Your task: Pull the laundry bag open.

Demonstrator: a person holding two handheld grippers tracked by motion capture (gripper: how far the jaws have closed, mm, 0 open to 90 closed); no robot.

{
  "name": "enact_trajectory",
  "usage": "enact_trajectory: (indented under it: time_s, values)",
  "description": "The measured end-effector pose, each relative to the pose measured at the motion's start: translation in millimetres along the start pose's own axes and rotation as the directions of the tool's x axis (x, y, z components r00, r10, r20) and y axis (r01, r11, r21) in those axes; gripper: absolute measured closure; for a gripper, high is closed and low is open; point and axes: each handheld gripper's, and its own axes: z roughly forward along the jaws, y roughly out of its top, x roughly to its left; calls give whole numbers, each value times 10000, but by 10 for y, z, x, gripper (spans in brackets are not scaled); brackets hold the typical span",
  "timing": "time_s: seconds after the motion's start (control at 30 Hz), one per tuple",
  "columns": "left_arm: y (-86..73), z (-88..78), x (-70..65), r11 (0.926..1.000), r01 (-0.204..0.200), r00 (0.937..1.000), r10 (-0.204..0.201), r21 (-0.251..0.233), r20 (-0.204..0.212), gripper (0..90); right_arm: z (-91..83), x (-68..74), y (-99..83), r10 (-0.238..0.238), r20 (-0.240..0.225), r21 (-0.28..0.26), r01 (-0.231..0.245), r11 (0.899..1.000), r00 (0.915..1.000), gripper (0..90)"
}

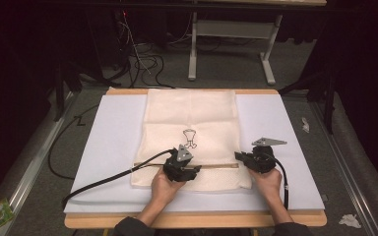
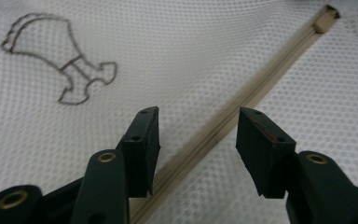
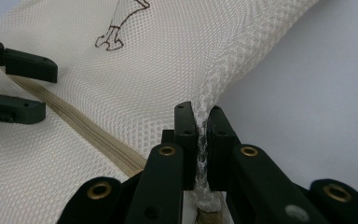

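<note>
A cream mesh bag (image 1: 192,113) with a small brown emblem (image 1: 190,137) lies flat on a pale mat (image 1: 113,142). A tan zipper (image 2: 261,88) runs across the bag near its front end, and its end piece (image 2: 326,18) sits far up the line. My left gripper (image 2: 198,112) hovers low over the bag, open, with one jaw on each side of the zipper and nothing between the pads. My right gripper (image 3: 199,109) is shut on the bag's right edge beside the zipper (image 3: 88,130), and the mesh (image 3: 168,70) bunches up between its pads. The left gripper (image 3: 50,91) also appears at the left of the right gripper view.
The mat covers a wooden table (image 1: 192,220) almost to its edges. A black cable (image 1: 108,179) trails left from the left gripper across the mat. Beyond the table stand a metal frame (image 1: 236,29) and loose floor cables (image 1: 142,59).
</note>
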Motion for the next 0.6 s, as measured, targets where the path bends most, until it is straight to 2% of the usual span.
enact_trajectory:
  time_s: [0.03,0.1,0.13,0.37,0.47,0.53,0.6]
  values:
    - [45,16,-62,9998,-171,9997,172,-55,161,503,-8,-2,4,-46,-25,-17,46,10000,10000,871]
    - [74,30,-105,9997,-240,9993,243,-86,278,507,-18,4,8,-15,-55,-83,14,10000,10000,871]
    - [110,52,-152,9997,-237,9983,243,-103,537,515,-37,12,17,-81,-90,-174,79,9998,9999,870]
    - [252,66,-271,9973,-728,9937,734,-101,850,554,-86,62,59,-261,-75,-353,259,9990,9996,872]
    - [298,54,-307,9969,-746,9917,770,-264,1028,572,-96,75,70,-384,-78,-387,381,9985,9992,872]
    - [342,85,-363,9972,-691,9886,722,-283,1321,578,-96,78,70,-346,-118,-375,341,9987,9993,872]
    - [367,112,-402,9965,-792,9871,821,-267,1376,582,-100,80,71,-374,-143,-401,368,9985,9992,872]
